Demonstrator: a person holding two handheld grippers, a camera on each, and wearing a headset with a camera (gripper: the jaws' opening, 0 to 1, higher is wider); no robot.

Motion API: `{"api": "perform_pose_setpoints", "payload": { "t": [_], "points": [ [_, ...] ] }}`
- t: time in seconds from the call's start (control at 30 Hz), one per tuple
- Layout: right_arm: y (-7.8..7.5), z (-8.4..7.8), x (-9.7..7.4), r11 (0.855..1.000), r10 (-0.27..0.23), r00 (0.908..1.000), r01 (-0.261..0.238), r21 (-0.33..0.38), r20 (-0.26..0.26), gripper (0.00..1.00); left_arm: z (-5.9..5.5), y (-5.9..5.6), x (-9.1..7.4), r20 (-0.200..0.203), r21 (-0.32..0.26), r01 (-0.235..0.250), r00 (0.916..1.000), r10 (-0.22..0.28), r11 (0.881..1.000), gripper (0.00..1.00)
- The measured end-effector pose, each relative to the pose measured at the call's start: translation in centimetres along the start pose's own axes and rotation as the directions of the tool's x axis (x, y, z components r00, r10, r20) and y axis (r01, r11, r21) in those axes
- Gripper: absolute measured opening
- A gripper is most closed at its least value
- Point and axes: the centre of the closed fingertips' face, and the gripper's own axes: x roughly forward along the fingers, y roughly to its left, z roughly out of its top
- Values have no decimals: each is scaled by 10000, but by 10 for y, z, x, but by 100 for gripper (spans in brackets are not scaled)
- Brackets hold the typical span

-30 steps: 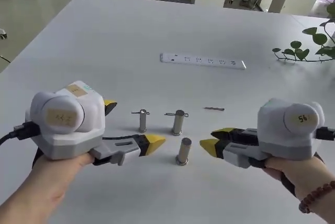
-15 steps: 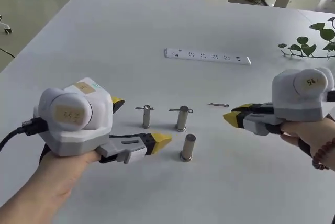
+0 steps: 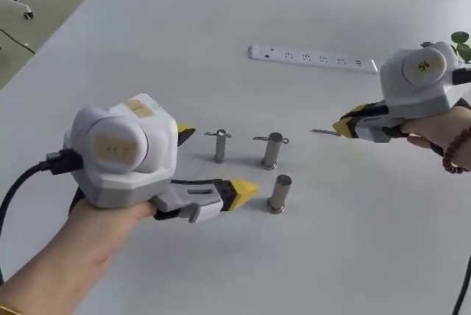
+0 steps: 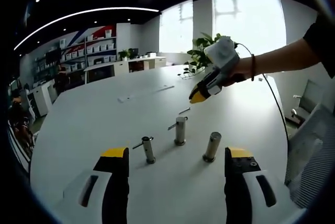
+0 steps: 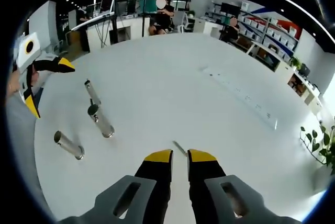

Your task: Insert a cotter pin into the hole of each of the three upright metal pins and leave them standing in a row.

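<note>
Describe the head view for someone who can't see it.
Three metal pins stand on a white table, two with cotter pins through them, the nearest without. The right gripper reaches a loose cotter pin; the left gripper is open.

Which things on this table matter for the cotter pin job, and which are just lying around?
For the job: left metal pin and middle metal pin, both already pinned; front metal pin, bare; loose cotter pin by the right tool.
Just lying about: power strip, plant.

Grey-white, yellow-tipped left claw and right claw; black cable; beaded bracelet.
</note>
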Motion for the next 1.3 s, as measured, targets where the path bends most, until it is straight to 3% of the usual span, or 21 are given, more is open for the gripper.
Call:
{"api": "perform_pose_setpoints", "payload": {
  "t": [0.17, 0.2, 0.3, 0.5, 0.9, 1.0, 1.2, 1.3],
  "points": [
    [-8, -14, 13, 9993, 248, 9976, -266, -269, -650, 7, -4, 2, 0, -104, -67, -41, 9999, 40, 10000, 74],
    [-19, -16, 25, 9990, 316, 9972, -337, -303, -685, 7, -4, 3, 0, -120, -81, -41, 9999, 40, 10000, 74],
    [-23, -21, 29, 9977, 523, 9949, -557, -379, -862, 8, -5, 4, -1, -134, -123, -75, 9999, 73, 9999, 74],
    [-19, -24, 30, 9918, 1086, 9869, -1156, -536, -1194, 8, -8, 4, -1, -270, -142, -109, 9996, 105, 9998, 74],
    [-10, -25, 33, 9821, 1642, 9736, -1764, -662, -1582, 3, -7, 7, -4, -235, -269, -205, 9995, 199, 9994, 73],
    [-14, -26, 35, 9818, 1646, 9723, -1776, -669, -1662, 2, -7, 7, -4, -221, -275, -186, 9996, 180, 9994, 73],
    [-14, -27, 34, 9870, 1604, 9724, -1596, 182, -1697, 0, -5, 4, -3, -194, -178, -132, 9997, 128, 9998, 73],
    [-12, -27, 33, 9876, 1399, 9715, -1508, -434, -1916, 0, -4, 3, -4, -218, -122, -110, 9997, 108, 9999, 73]
  ]
}}
